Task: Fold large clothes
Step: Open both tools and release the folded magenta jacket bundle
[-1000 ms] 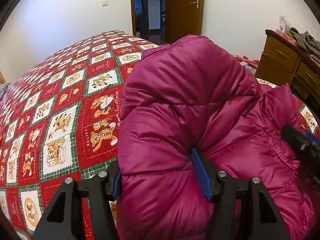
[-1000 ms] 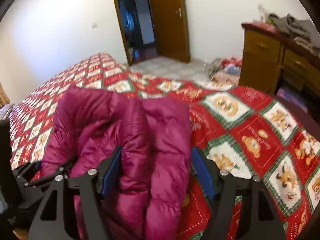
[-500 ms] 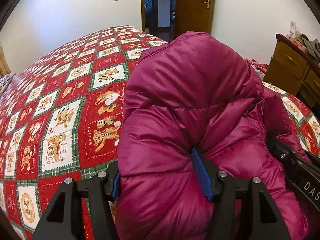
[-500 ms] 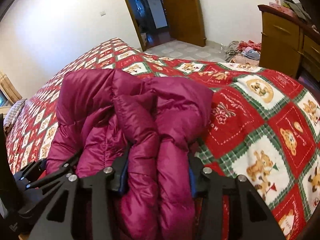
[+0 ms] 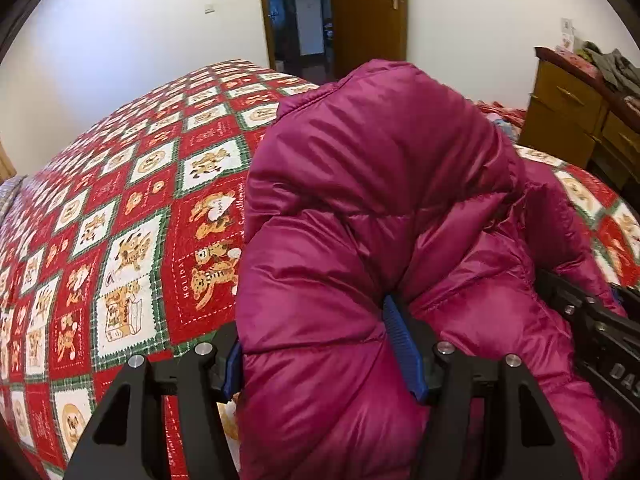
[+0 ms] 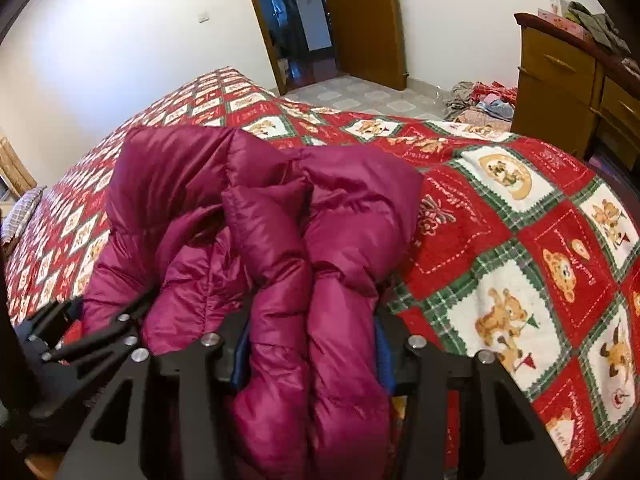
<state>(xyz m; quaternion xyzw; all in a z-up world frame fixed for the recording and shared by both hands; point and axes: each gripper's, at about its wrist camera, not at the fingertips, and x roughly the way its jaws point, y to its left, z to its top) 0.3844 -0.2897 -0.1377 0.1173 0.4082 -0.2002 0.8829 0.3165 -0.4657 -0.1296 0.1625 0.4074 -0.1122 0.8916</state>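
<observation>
A puffy magenta down jacket (image 5: 380,160) lies bunched on the bed, its near edge raised. My left gripper (image 5: 320,356) is shut on a thick fold of it, and the blue pads (image 5: 402,340) dent the fabric. My right gripper (image 6: 312,356) is shut on two bunched folds of the jacket (image 6: 352,200) at its right side. Each gripper shows in the other's view: the right gripper (image 5: 592,332) at the lower right, the left gripper (image 6: 80,332) at the lower left. The jacket's underside is hidden.
A red, white and green bear-print quilt (image 5: 140,220) covers the bed (image 6: 520,260). A wooden dresser (image 6: 560,92) with clothes on top stands at the right. A pile of clothes (image 6: 480,98) lies on the floor near the open door (image 5: 368,12).
The right gripper's jaws closed in on the jacket folds and now pinch them; the fabric there bunched up. The left gripper kept its hold and stayed put.
</observation>
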